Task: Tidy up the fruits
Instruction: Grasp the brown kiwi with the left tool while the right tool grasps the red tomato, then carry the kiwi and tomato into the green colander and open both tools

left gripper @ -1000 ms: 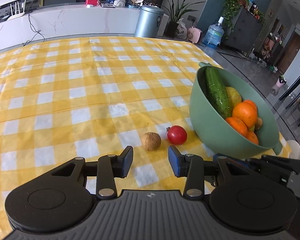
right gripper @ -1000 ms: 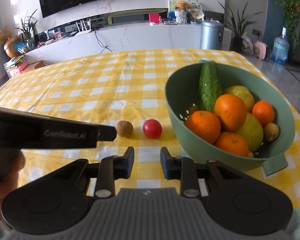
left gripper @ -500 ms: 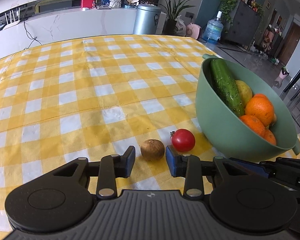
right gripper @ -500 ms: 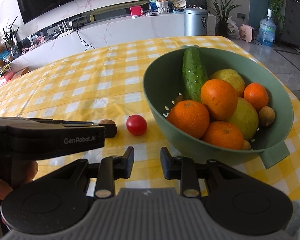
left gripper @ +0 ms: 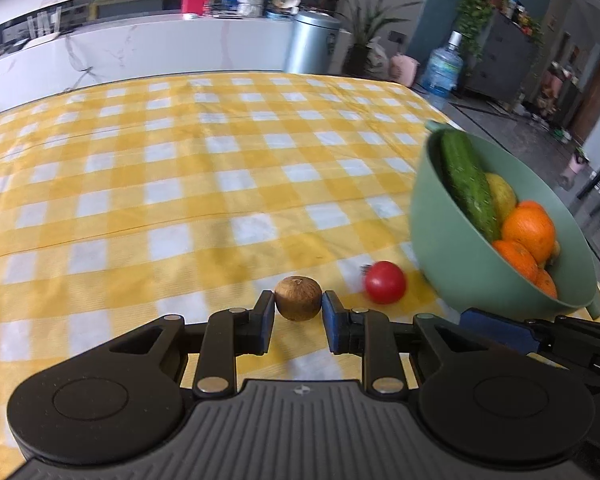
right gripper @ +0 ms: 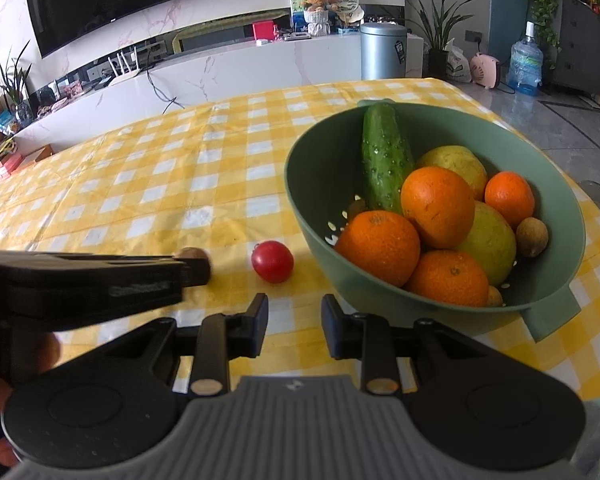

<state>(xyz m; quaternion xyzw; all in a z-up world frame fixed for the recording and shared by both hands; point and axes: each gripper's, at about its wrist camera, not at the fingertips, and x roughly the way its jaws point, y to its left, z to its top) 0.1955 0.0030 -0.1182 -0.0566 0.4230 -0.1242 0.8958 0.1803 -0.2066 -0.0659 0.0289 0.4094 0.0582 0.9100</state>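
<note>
A small brown round fruit (left gripper: 298,298) lies on the yellow checked tablecloth (left gripper: 180,184) between the fingertips of my left gripper (left gripper: 298,312), whose jaws are around it and touch or nearly touch its sides. A red tomato (left gripper: 385,282) lies just to its right. A green bowl (left gripper: 452,264) at the right holds a cucumber (right gripper: 385,156), oranges (right gripper: 436,200), yellow-green fruit and small brown fruits. In the right wrist view my right gripper (right gripper: 294,316) is open and empty in front of the tomato (right gripper: 272,261); the left gripper (right gripper: 196,270) hides most of the brown fruit.
The bowl (right gripper: 316,184) stands near the table's right edge. Beyond the table are a white counter (right gripper: 260,64), a metal bin (right gripper: 382,50) and a water bottle (right gripper: 526,64). A hand shows at the left edge of the right wrist view.
My left gripper moved forward onto the brown fruit and its jaws narrowed around it. The right gripper's view shifted a little; it stays open.
</note>
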